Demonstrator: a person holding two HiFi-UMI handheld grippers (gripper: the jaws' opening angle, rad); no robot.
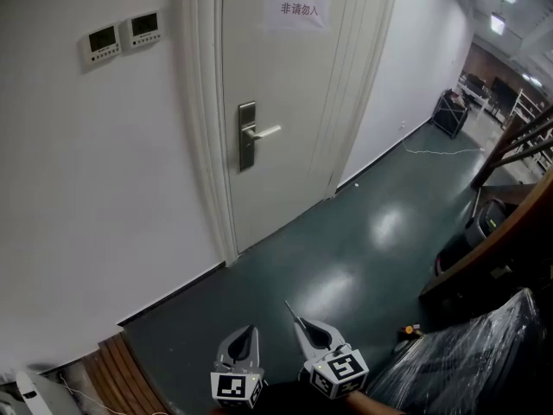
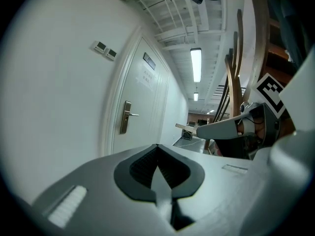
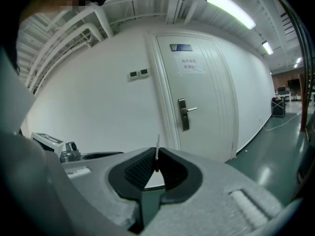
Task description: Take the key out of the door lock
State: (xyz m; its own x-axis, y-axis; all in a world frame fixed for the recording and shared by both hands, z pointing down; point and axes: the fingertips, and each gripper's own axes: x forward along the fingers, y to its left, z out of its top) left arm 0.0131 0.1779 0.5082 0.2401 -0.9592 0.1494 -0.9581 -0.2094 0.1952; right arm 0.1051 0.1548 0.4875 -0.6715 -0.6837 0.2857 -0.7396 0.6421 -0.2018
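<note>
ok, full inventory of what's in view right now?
door: 1, white, shut, straight ahead
handle plate: 1, metal, with lever, on the door
paper sign: 1, white, top of door
wall controllers: 2, white, on the wall left of the door
floor: dark green, glossy
cable: 1, white, on the floor by the far wall
wrapped bundle: 1, black, lower right
wooden rails: brown, right side
key: 1, thin, metallic, held well clear of the door
left gripper: grey, jaws together, empty
right gripper: grey, shut on the key
</note>
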